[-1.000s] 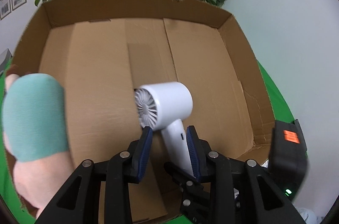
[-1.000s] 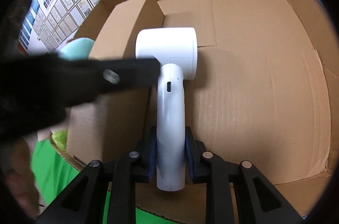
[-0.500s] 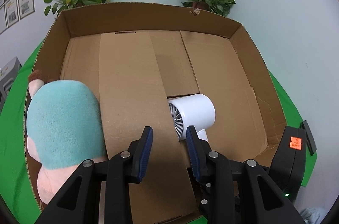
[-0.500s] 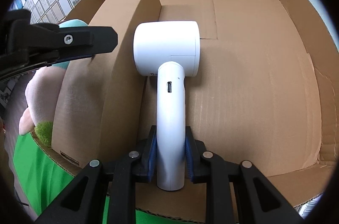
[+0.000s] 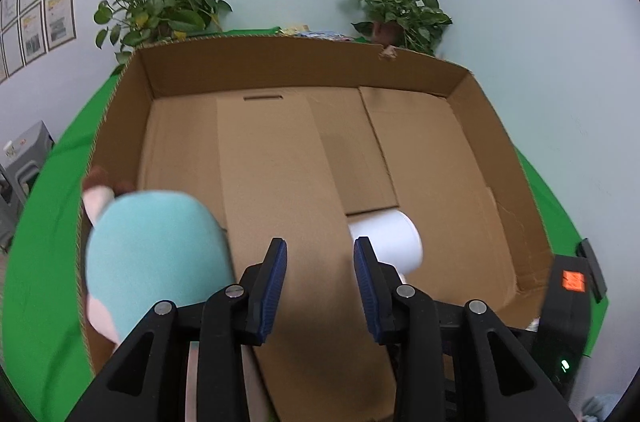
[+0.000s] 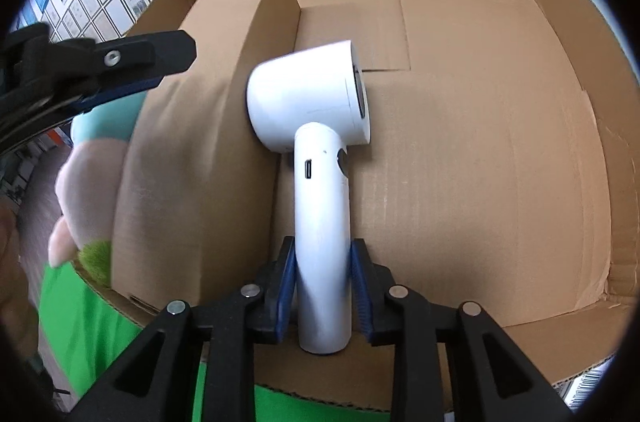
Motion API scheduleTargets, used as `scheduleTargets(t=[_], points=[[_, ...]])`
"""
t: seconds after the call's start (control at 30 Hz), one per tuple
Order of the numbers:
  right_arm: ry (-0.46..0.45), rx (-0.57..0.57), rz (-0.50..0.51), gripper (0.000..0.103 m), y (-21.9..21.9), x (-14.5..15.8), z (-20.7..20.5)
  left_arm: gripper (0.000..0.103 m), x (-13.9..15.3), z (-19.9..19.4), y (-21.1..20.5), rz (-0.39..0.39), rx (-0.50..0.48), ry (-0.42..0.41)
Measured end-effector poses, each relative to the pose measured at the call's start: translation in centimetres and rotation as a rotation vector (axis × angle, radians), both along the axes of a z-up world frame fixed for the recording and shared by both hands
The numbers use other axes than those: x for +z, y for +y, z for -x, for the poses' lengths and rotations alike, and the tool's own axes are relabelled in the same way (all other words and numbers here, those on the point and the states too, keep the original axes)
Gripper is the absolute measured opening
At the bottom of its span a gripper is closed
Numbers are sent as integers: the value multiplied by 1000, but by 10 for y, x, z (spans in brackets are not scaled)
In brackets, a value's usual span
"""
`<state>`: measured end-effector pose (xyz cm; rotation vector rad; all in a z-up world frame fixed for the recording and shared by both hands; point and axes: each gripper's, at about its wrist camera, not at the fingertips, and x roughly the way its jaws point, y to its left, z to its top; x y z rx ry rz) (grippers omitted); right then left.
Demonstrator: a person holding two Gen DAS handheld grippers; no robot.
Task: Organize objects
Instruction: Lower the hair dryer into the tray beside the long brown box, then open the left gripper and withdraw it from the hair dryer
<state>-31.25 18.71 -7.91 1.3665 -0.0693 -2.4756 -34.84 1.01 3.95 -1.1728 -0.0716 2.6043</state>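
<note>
While my left jaws (image 5: pixel 320 286) stand narrowly apart with nothing between them, they hang over the raised cardboard divider (image 5: pixel 280 190) of the cardboard box (image 5: pixel 304 62); a teal and pink plush toy (image 5: pixel 156 254) lies just left of them, and the white hair dryer's (image 5: pixel 390 238) barrel shows just right. From my right jaws (image 6: pixel 323 290), which are opening, the dryer's handle runs straight ahead between the blue pads (image 6: pixel 286 286), its head against the divider.
</note>
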Motion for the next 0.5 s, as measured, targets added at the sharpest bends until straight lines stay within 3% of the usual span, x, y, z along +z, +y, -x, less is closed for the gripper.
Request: scheduleTargets(t=[0.1, 0.2, 0.3, 0.43, 0.5], points=[[-12, 1, 1, 27, -2, -2, 1, 33, -6, 8, -1, -17, -18, -29], [-23, -2, 39, 27, -1, -6, 3, 33, -10, 5, 3, 3, -39, -3], [-18, -2, 36, 27, -1, -8, 3, 33, -12, 4, 2, -37, -63, -17], [15, 4, 18, 28, 1, -7, -1, 33, -11, -2, 6, -15, -80, -10], [76, -14, -19, 40, 3, -1, -10, 33, -3, -13, 5, -8, -66, 47]])
